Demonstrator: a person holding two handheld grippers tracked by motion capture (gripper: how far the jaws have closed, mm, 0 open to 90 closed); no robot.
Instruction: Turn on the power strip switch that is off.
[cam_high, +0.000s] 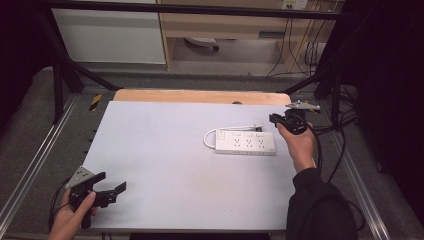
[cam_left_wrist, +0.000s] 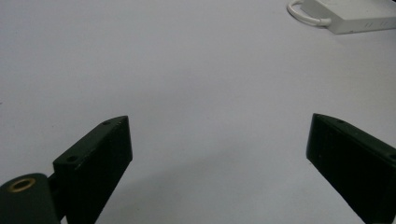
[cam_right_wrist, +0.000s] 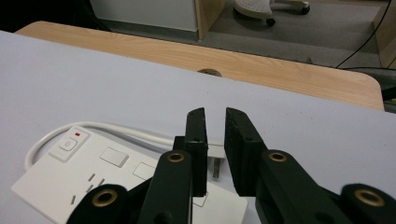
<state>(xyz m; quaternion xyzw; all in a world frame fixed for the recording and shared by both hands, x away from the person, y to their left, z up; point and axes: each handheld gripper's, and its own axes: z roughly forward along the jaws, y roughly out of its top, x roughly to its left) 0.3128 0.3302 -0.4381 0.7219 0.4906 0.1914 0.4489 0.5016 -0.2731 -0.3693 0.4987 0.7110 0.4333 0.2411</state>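
A white power strip (cam_high: 245, 143) (cam_right_wrist: 93, 177) (cam_left_wrist: 355, 14) lies right of the table's middle, its white cable (cam_high: 235, 128) looped from its left end along its far side. The cable ends in a plug (cam_high: 259, 126) (cam_right_wrist: 215, 164) with metal prongs. My right gripper (cam_high: 275, 119) (cam_right_wrist: 215, 114) hovers just over that plug, jaws a narrow gap apart with nothing between their tips. My left gripper (cam_high: 111, 181) (cam_left_wrist: 219, 140) is held at the near left corner, open wide over bare table.
The white table top (cam_high: 165, 150) has a wooden strip (cam_high: 200, 96) along its far edge. Black frame posts (cam_high: 60, 85) and metal rails flank the table. Cables (cam_high: 340, 135) hang off the right side.
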